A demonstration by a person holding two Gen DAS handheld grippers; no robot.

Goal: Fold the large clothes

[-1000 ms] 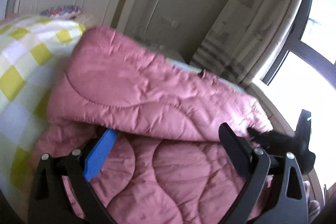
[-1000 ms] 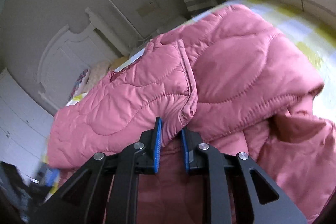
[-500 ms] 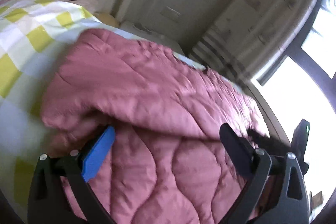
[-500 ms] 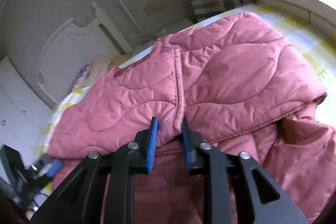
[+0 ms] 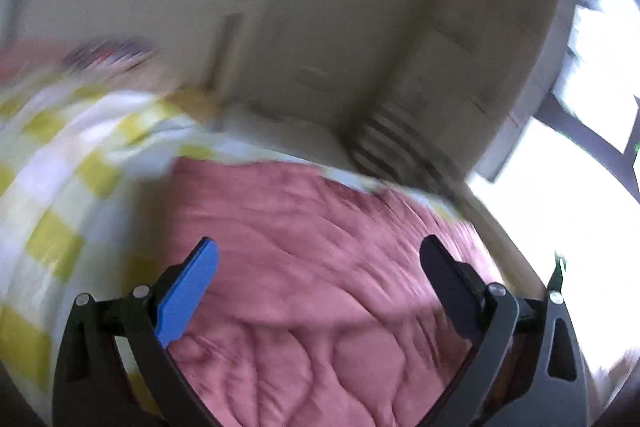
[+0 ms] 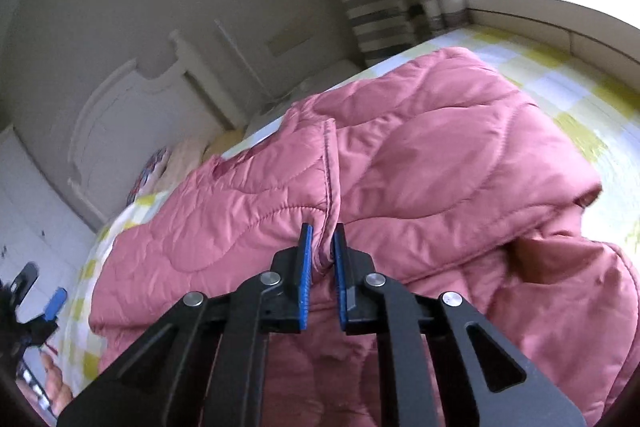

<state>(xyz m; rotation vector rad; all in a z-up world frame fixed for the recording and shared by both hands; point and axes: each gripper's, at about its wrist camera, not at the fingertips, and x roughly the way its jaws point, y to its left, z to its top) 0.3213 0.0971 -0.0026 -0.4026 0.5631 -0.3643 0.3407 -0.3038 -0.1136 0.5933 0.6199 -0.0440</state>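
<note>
Fabric fills both views: a pink quilted jacket (image 6: 420,163) lies folded over on the yellow-checked bedspread (image 6: 576,99), with the white headboard (image 6: 120,123) behind. The right gripper (image 6: 320,247) has just been closing, and its blue pads pinch the jacket's folded front edge (a stitched hem runs up from the grip). The left gripper (image 5: 320,259) hangs spread wide above the jacket, holding nothing; its view is blurred.

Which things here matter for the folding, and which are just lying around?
Job: pink jacket; right tongs, shut on its edge; left tongs, open.
Lying about: checked sheet; pillow; headboard; curtain.
</note>
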